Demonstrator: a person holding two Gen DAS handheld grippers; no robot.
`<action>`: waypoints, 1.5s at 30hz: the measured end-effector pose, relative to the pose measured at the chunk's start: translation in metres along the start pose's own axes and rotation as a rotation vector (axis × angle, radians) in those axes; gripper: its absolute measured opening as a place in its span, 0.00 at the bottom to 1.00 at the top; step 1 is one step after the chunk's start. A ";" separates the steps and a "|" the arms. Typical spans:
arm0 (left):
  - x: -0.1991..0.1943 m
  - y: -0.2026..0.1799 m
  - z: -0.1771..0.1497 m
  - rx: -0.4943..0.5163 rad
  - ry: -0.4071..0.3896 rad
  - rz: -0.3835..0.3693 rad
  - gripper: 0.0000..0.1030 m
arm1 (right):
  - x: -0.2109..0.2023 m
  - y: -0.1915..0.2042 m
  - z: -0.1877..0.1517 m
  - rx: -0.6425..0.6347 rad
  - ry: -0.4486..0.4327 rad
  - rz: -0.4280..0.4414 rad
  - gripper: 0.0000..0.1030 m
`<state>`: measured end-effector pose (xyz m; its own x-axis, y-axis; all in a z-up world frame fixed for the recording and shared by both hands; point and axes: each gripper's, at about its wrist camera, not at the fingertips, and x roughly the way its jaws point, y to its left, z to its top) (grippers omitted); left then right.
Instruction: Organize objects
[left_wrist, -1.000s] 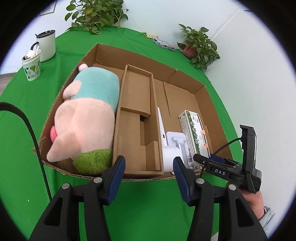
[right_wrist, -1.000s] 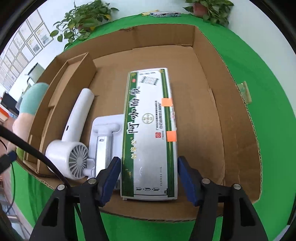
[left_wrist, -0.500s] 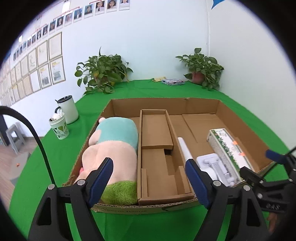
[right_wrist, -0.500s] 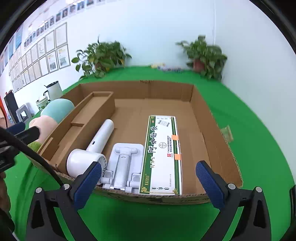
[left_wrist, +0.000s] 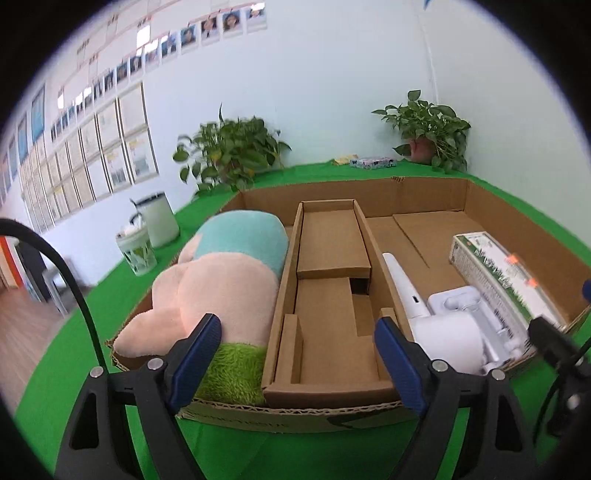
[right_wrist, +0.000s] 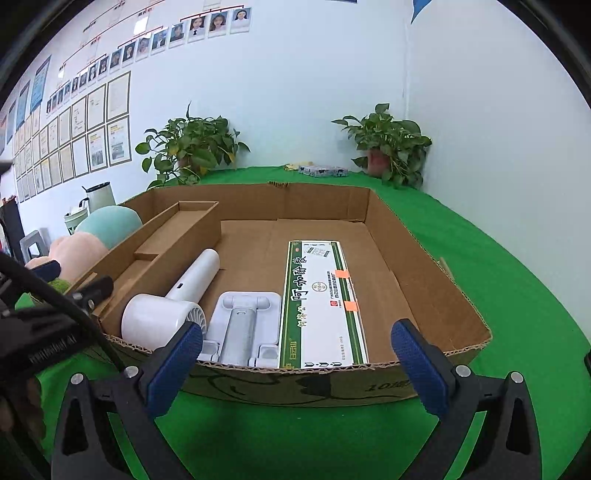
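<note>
Tongs both spread and empty, left tongs, right tongs, green-white carton with Chinese lettering.

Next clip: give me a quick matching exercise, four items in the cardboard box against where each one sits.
Items:
1. plush toy
2. white hair dryer
3. white folding stand
4. green-and-white carton

Places:
A. between the dryer and the carton
B. left compartment, beyond the cardboard insert
C. against the insert's right wall
D. rightmost of the three, lying flat

Pairs: 1-B, 2-C, 3-A, 4-D
</note>
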<state>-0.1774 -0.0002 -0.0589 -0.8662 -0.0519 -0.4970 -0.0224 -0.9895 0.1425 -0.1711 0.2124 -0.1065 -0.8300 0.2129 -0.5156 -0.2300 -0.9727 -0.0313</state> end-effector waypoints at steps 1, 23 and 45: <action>-0.001 0.000 0.000 -0.002 -0.004 -0.001 0.83 | 0.000 0.000 0.000 0.001 0.000 0.001 1.00; 0.004 0.012 0.000 -0.064 0.036 0.004 0.99 | -0.001 -0.003 0.002 0.002 -0.001 0.007 1.00; 0.003 0.013 0.000 -0.064 0.036 0.005 0.99 | -0.002 -0.002 0.002 -0.001 -0.001 0.002 1.00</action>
<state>-0.1805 -0.0128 -0.0588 -0.8479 -0.0604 -0.5267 0.0145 -0.9958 0.0907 -0.1702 0.2138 -0.1034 -0.8311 0.2114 -0.5144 -0.2280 -0.9732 -0.0315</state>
